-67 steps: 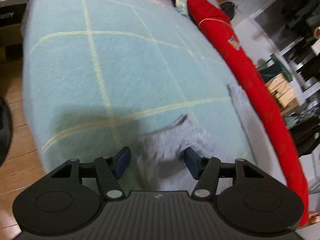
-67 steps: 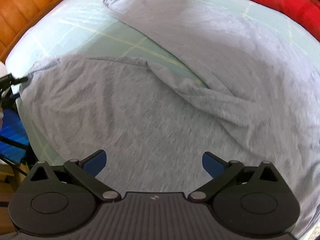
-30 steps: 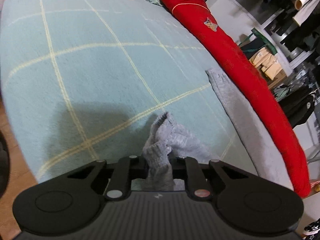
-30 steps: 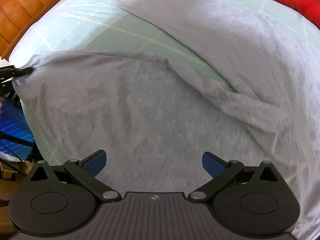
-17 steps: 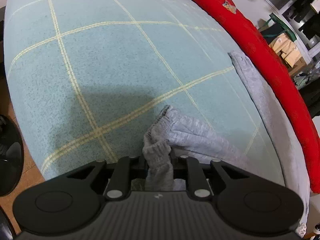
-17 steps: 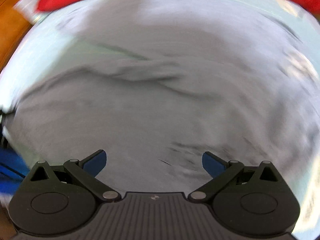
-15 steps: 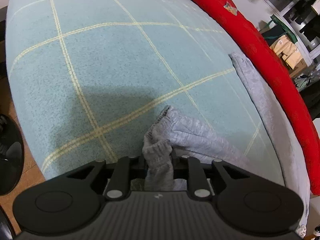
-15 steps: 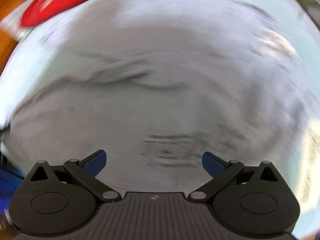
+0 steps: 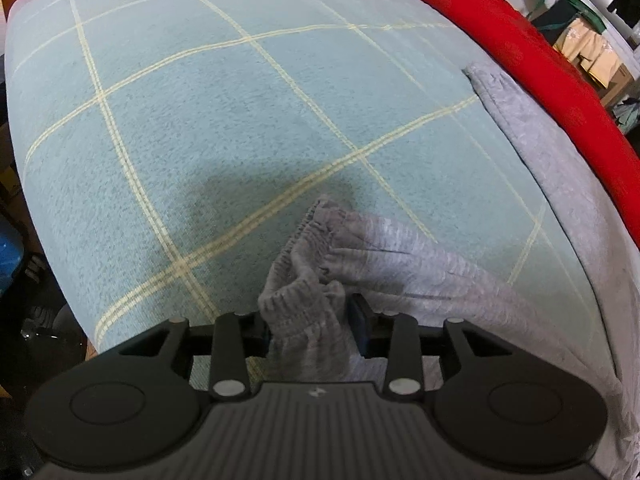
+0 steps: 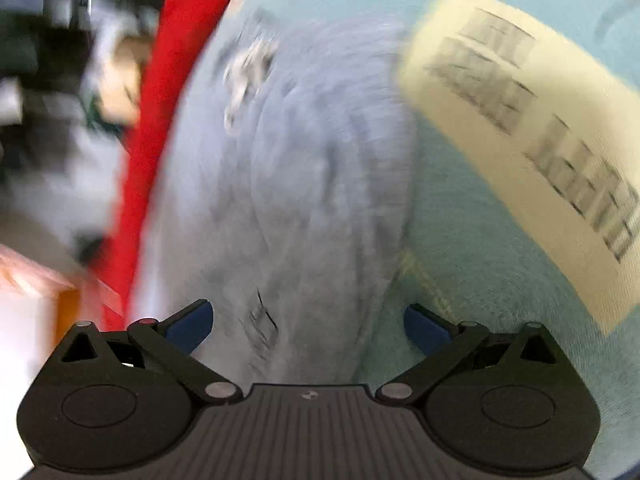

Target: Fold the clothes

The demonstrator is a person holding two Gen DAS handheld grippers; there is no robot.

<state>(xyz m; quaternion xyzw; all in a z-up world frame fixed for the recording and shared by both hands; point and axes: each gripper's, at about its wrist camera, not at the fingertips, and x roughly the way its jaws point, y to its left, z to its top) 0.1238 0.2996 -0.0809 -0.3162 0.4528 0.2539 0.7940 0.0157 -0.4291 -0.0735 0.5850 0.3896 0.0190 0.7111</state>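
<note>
Grey ribbed cuff (image 9: 308, 304) sits bunched between the left gripper (image 9: 310, 322) fingers, which have just been opening, so the pads look like they're letting go of it, though fabric still fills the gap. From there the sleeve (image 9: 420, 264) trails off right across the blanket (image 9: 200, 120), toward the rest of the grey top (image 9: 560, 184) lying along the far edge. Right gripper (image 10: 308, 326) has its jaws wide apart, nothing in them, over a blurry stretch of the same grey fabric. Blanket is pale teal with thin yellow check lines. A red bolster (image 9: 532, 52) runs along the bed's edge, and a cream label (image 10: 532, 128) with blurred print shows in the right view. Cluttered room behind.
</note>
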